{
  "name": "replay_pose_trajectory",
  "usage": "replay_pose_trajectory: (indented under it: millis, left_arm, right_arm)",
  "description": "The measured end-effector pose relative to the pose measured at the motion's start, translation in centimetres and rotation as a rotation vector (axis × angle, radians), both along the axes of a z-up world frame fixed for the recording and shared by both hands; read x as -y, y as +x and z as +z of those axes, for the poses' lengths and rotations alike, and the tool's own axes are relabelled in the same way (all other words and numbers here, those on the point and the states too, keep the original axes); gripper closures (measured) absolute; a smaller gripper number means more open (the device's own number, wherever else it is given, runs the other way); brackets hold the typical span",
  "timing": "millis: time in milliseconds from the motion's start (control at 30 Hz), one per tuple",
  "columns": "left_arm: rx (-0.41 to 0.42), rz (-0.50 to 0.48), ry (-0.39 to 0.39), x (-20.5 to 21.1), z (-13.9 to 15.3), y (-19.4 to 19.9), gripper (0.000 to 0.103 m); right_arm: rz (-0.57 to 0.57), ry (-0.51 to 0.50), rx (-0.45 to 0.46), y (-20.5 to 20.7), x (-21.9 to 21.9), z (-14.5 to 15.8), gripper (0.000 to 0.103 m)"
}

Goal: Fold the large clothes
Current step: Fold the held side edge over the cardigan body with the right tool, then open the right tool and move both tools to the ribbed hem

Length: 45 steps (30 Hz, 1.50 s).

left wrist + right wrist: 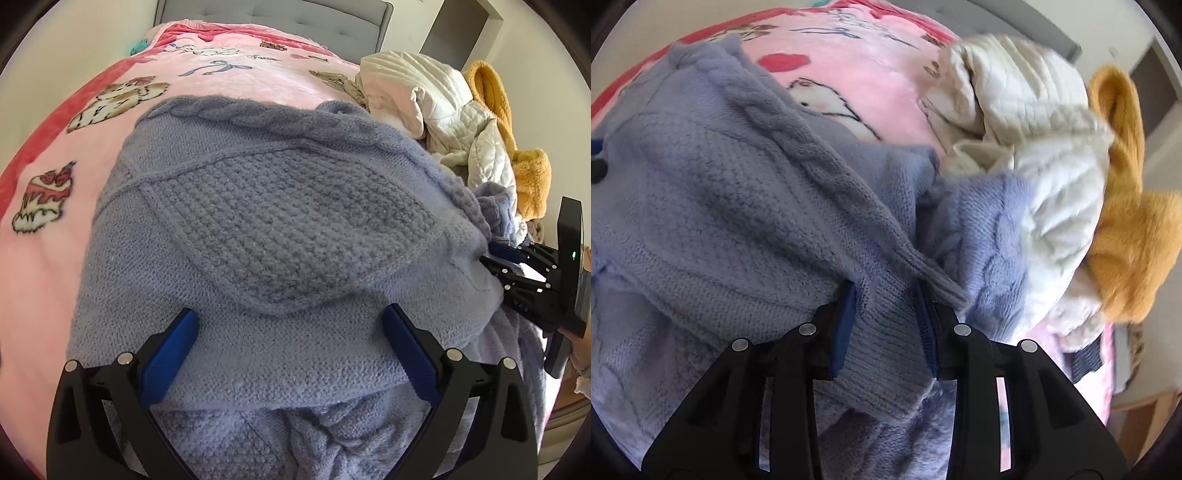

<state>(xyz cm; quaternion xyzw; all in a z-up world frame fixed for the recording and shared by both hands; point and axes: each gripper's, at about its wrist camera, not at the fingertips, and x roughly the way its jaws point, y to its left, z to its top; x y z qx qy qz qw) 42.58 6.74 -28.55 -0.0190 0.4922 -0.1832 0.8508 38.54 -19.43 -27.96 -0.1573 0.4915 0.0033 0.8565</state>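
One blue-grey knitted sweater [280, 229] lies bunched on a pink plush blanket [55, 258] that covers the bed. The knit is thick and soft, with a raised cable braid along one edge and a diamond-shaped panel of pebbled moss stitch at its centre; a ribbed cuff or hem shows in the right wrist view [882, 350].

Left gripper [291, 325]: its two blue-padded fingers [173, 354] stand wide apart, resting over the sweater's near fold and clamping nothing.

Right gripper [886, 295]: the two blue pads are closed partway onto the ribbed part of the sweater, which is bunched between them. In the left wrist view the same gripper [491, 258] enters from the right edge, its tips buried in the sweater's side.

Beside the sweater, toward the right of the bed, lie two more garments: one cream quilted jacket [1027, 122], puffy with stitched channels, and one mustard fleece garment [1134, 236], fuzzy in texture, just beyond it. The blanket is printed with cartoon cats, cake and bows. A grey padded headboard [273, 14] stands at the far end.
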Motion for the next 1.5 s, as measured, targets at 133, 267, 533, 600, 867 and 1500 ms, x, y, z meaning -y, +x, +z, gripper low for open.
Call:
replay_pose_trajectory:
  millis: [133, 267, 533, 600, 867, 1500]
  left_arm:
    - [0.037, 0.004, 0.063, 0.8, -0.5, -0.1, 0.005]
    - [0.028, 0.013, 0.042, 0.2, 0.2, 0.0, 0.005]
    - [0.013, 0.027, 0.011, -3.9, 4.6, -4.3, 0.005]
    - [-0.014, 0.029, 0.008, -5.7, 4.9, -6.8, 0.005]
    - [-0.159, 0.032, 0.03, -11.9, 3.6, -18.0, 0.005]
    - [-0.29, 0.171, -0.016, -15.7, -1.9, -33.2, 0.005]
  right_arm:
    - [-0.005, -0.017, -0.005, 0.1, -0.1, -0.3, 0.071]
    - [0.002, 0.073, 0.021, -0.3, 0.2, 1.4, 0.053]
    - [-0.023, 0.266, 0.229, -9.4, 0.5, 9.8, 0.011]
    - [-0.07, 0.293, 0.216, -12.5, 0.9, 10.5, 0.011]
    - [-0.272, 0.28, 0.027, -25.7, 3.0, 8.0, 0.011]
    - [-0.344, 0.325, -0.142, -40.8, 1.6, -0.6, 0.029]
